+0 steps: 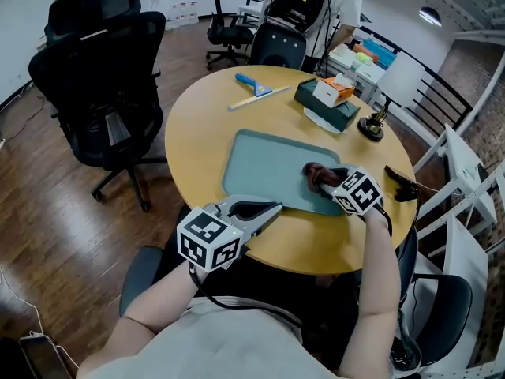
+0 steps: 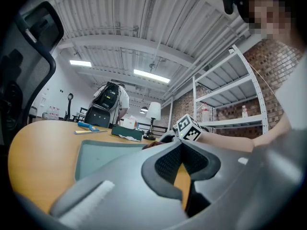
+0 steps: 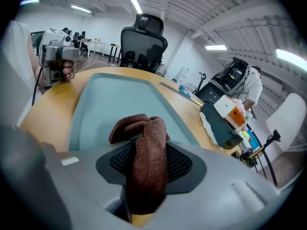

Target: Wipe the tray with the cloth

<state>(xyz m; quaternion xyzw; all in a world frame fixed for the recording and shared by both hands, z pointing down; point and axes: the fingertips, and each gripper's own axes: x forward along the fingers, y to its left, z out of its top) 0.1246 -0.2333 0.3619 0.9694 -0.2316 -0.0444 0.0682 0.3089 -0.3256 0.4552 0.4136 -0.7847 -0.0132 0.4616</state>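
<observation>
Brown cloth [image 3: 146,162] fills the view along my right claw [image 3: 148,150]: the right jaws are clamped on a thick fold of it, and the loose end bunches up just past the tips. From the head view, that bunch [image 1: 317,175] sits on the near right part of the grey-green tray [image 1: 268,160], with my right claw [image 1: 331,184] angled in from the tray's right corner. The tray lies flat on the round wooden table [image 1: 205,125], its long side toward me.

My left claw [image 1: 272,208] lies low at the table's near edge, its tips at the tray's near rim; I cannot tell whether they touch it. Its own view shows the left claw [image 2: 184,169] drawn narrow, tips together, nothing held between the pads.

Farther across the table lie a blue-handled squeegee [image 1: 254,85] and a dark green box [image 1: 327,109], both well apart from the tray.
</observation>
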